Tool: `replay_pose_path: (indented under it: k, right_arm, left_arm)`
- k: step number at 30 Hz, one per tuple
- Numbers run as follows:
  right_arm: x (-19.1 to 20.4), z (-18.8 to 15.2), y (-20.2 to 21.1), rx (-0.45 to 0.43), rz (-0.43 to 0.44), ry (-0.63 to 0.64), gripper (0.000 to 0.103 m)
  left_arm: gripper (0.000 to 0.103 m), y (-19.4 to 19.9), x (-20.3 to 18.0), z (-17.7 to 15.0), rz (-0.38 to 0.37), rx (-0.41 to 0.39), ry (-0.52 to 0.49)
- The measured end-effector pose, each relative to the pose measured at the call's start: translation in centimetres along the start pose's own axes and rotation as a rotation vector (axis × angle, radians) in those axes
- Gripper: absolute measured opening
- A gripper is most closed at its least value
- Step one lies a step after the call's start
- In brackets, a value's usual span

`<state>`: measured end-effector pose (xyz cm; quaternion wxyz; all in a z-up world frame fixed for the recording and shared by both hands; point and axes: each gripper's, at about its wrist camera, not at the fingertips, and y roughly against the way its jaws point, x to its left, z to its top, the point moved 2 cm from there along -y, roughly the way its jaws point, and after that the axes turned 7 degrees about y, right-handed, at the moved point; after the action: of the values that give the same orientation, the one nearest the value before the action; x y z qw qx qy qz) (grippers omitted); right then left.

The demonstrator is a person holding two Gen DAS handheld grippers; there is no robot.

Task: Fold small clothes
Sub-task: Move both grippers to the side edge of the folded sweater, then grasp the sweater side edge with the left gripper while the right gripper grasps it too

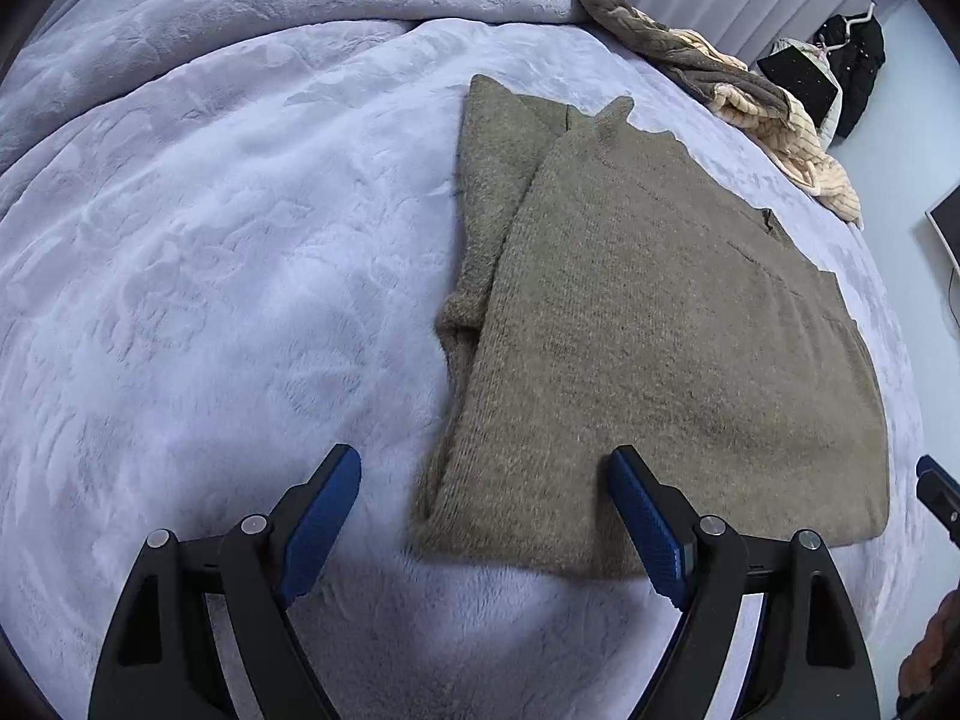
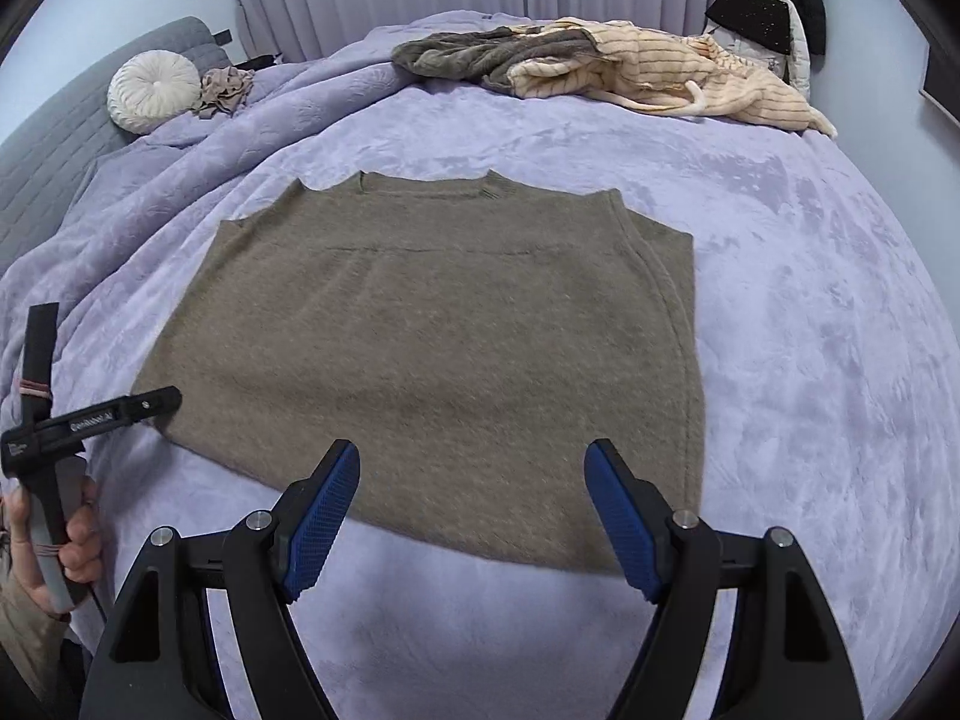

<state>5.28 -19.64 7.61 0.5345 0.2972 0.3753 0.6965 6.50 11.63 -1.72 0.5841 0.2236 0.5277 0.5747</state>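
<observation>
The left gripper [image 1: 483, 531] hangs low over the bed [image 1: 210, 276] with its blue fingers [image 1: 324, 522] spread wide and nothing between them. The near hem of the olive knit sweater [image 1: 648, 330] lies just past the fingertips, its near left corner sitting inside the gap between them, so the garment runs forward and to the right from this gripper. A sleeve [image 1: 486, 204] is already turned in along the sweater's left edge, lying on the bed beside the body panel.

The right gripper [image 2: 474, 510] also holds its fingers [image 2: 618, 522] wide apart and empty. From here the sweater [image 2: 432, 336] sits square ahead, hem nearest and just beyond the fingertips, neckline farthest, so its long axis points straight away from the fingers. In this view the left gripper's tip [image 2: 150, 402] reaches to the sweater's near left corner, held by the person's hand [image 2: 66, 540].

Each gripper, then, faces its own end of the hem, the left one closer to its corner; judging by that, the coming move probably takes the hem at both corners and carries it toward the neckline.

Beyond the sweater's collar, a heap of grey and cream striped clothes [image 2: 600, 72] lies at the far edge of the bed, and left of that a round white cushion [image 2: 153, 90]
</observation>
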Motion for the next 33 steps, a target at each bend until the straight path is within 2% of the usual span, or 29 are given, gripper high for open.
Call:
replay_pose_path:
  k: [7, 10, 14, 22, 29, 31, 33]
  right_arm:
    - [4.1, 6.7, -3.6, 0.037, 0.044, 0.022, 0.08]
    - [5.9, 9.6, -6.4, 0.075, 0.077, 0.011, 0.08]
    - [8.8, 13.3, -10.6, 0.14, 0.108, -0.012, 0.08]
    - [14.0, 17.9, -17.5, 0.24, 0.142, -0.054, 0.08]
    - [17.7, 20.4, -21.0, 0.298, 0.161, -0.038, 0.08]
    - [19.0, 20.8, -22.2, 0.329, 0.172, -0.04, 0.083]
    - [20.2, 21.2, -23.2, 0.346, 0.138, -0.022, 0.088]
  left_arm:
    - [0.085, -1.0, -0.4, 0.9, -0.073, 0.002, -0.031]
    - [0.102, -1.4, -0.6, 0.9, -0.162, 0.02, -0.05]
    - [0.102, -1.9, -0.8, 1.1, -0.178, 0.015, -0.061]
    - [0.102, -2.2, 0.2, 2.1, -0.292, 0.032, -0.003]
    - [0.102, -2.5, -0.9, 1.7, -0.241, 0.002, -0.065]
    - [0.102, -2.7, -1.1, 1.7, -0.233, 0.001, -0.072]
    - [0.101, -2.6, -1.1, 1.7, -0.23, -0.001, -0.069]
